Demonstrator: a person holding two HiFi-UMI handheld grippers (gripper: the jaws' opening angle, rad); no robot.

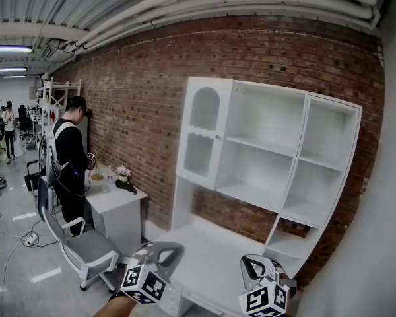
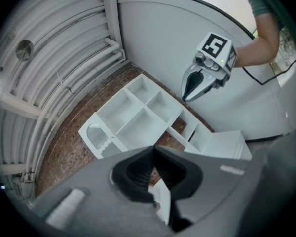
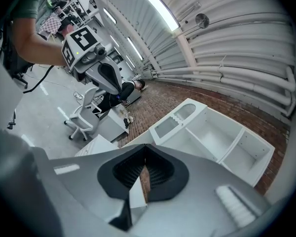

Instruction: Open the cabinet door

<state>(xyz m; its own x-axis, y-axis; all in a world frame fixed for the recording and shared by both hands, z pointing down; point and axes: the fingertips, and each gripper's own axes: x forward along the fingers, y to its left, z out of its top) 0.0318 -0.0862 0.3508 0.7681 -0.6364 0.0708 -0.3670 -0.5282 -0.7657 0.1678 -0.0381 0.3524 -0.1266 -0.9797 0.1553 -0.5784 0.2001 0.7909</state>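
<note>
At the far left of the head view a person (image 1: 71, 157) in dark clothes stands at a small white side table (image 1: 122, 207), with a bunch of flowers (image 1: 123, 174) near its back edge and a grey office chair (image 1: 86, 246) just in front of it. A red brick wall (image 1: 145, 91) runs behind everything. Right of the side table stands the white desk (image 1: 211, 249), and a white shelf unit (image 1: 284, 164) sits along its back edge. The cabinet door (image 1: 202, 134) is at the upper left end of that unit, above the desk's back left corner. It is a white door with an arched panel over a square one, and it looks closed against its frame. Your left gripper (image 2: 154, 149) hangs over the desk's front edge towards the left corner. Its claw is pressed together with nothing in it, well apart from the door. Your right gripper (image 3: 146, 147) hangs over the front edge further right, and its claw is also pressed together on nothing. Each gripper carries a marker cube (image 1: 144, 284), and the only print you can make out is the black-and-white square patterns on these cubes, not letters. The open shelves fill the right side of the unit, reaching down to the desk's back right corner.
</note>
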